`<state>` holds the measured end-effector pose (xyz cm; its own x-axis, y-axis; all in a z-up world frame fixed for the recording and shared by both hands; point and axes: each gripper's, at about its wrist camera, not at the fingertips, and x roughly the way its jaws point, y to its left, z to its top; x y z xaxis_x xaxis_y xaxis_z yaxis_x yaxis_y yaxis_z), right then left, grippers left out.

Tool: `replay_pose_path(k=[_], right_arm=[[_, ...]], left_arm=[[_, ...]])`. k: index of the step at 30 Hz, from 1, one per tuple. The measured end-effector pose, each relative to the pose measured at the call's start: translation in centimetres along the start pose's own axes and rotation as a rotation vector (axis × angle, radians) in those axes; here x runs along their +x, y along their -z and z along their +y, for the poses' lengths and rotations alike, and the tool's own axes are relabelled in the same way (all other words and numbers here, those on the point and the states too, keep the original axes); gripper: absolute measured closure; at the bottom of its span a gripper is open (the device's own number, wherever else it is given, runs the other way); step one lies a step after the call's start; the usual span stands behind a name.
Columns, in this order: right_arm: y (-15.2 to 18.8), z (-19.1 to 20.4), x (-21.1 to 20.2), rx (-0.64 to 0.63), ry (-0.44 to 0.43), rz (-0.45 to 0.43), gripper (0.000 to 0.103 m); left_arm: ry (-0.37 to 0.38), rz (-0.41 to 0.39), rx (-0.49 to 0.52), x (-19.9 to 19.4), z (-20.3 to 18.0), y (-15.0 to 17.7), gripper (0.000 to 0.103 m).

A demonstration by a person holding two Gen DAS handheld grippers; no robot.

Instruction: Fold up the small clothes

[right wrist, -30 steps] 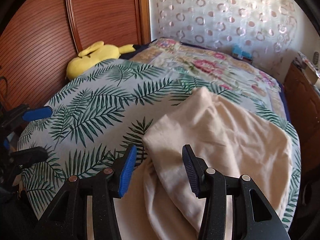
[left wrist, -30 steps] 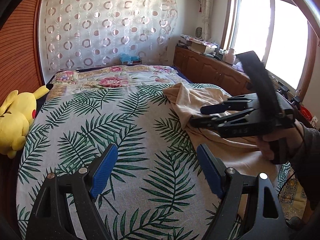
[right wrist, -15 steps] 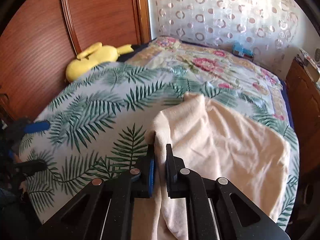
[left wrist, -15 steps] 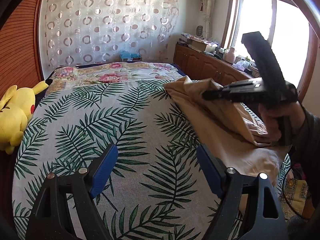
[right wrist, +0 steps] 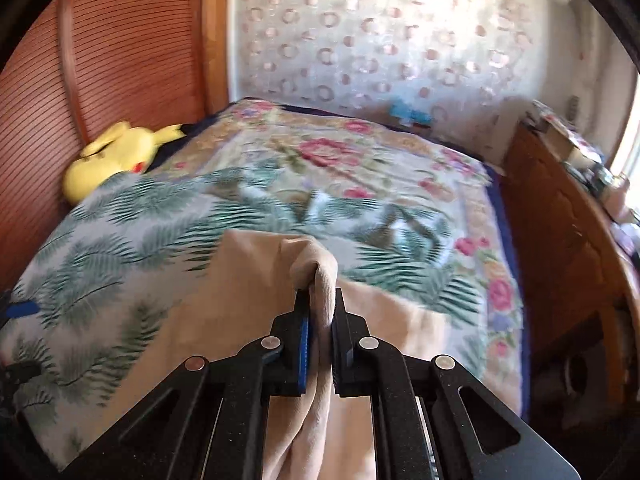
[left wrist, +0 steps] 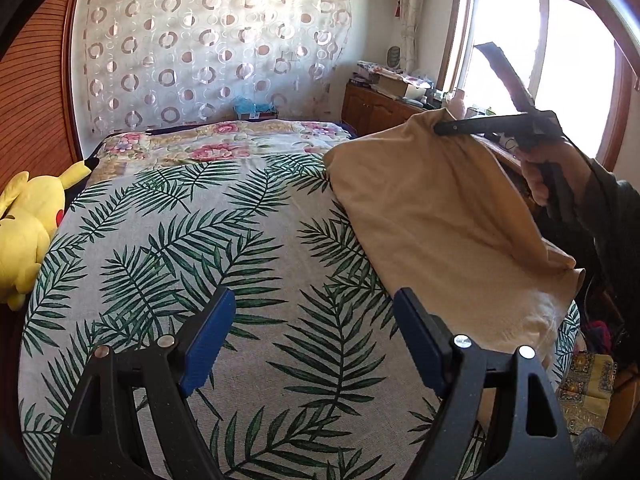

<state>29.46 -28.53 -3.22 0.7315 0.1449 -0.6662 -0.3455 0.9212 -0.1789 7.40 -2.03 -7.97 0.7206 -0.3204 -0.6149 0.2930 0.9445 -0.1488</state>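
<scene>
A beige garment (left wrist: pixel 432 208) lies along the right side of a bed with a palm-leaf cover (left wrist: pixel 200 248). My right gripper (right wrist: pixel 320 304) is shut on a bunched edge of the garment (right wrist: pixel 316 268) and holds that part lifted off the bed. In the left wrist view the right gripper (left wrist: pixel 440 127) pinches the garment's raised corner, with a hand (left wrist: pixel 556 172) on its handle. My left gripper (left wrist: pixel 312 328) hovers open over the leaf cover, left of the garment, with nothing between its blue pads (left wrist: pixel 206 336).
A yellow plush toy (left wrist: pixel 28 216) lies at the bed's left edge by a wooden headboard (right wrist: pixel 100 60). A floral quilt (left wrist: pixel 224 144) covers the far end. A wooden cabinet (left wrist: pixel 384 108) with clutter stands under the window on the right.
The right gripper shut on the garment's edge and has lifted it up and toward the right, raising the cloth off the bed. The left gripper kept still and open.
</scene>
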Motion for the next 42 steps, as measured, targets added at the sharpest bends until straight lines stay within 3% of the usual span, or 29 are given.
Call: replay_pose_path(k=[1,3,5,6,12,19,25,29,35,37,42], right_arm=[[0.1,-0.5,0.8,-0.004,0.089,0.012,0.093],[0.5,-1.5,2.1,0.001,0.21,0.058,0.08],[1.0,-2.2,2.2,0.042,0.168,0.061,0.062],[1.4,-2.3,2.0,0.059,0.135,0.059,0.061],[4.7,-2.0,-1.3,0.06,0.037,0.054,0.061],[13.9,-0.6,-7.4,0.05,-0.051,0.019,0.061],[20.5,-0.7,-11.4,0.074,-0.042,0.037,0.061],[22.5,-1.2,-14.9,0.113,-0.041,0.03,0.061],[23.6,-1.3,-16.1,0.139,-0.053,0.047,0.061],[24.5,-1.7,-16.9,0.147,-0.075,0.055,0.066],[25.5,-2.6,-17.3,0.197,-0.061,0.065,0.061]], left_arm=[[0.001,0.004,0.001,0.1,-0.1,0.1,0.021],[0.003,0.011,0.004,0.3,-0.2,0.2,0.021],[0.006,0.016,0.012,0.5,-0.5,0.2,0.021],[0.01,0.016,0.015,0.5,-0.7,0.2,0.021],[0.031,0.025,0.041,0.7,-2.1,0.1,0.021],[0.069,0.051,0.082,1.4,-4.2,0.1,0.021],[0.108,0.094,0.122,2.3,-6.3,0.5,0.021],[0.121,0.12,0.144,2.9,-7.4,1.0,0.021],[0.135,0.152,0.171,3.4,-8.5,1.4,0.021],[0.148,0.171,0.169,3.5,-8.5,1.7,0.021],[0.159,0.195,0.179,3.3,-8.6,2.4,0.021]])
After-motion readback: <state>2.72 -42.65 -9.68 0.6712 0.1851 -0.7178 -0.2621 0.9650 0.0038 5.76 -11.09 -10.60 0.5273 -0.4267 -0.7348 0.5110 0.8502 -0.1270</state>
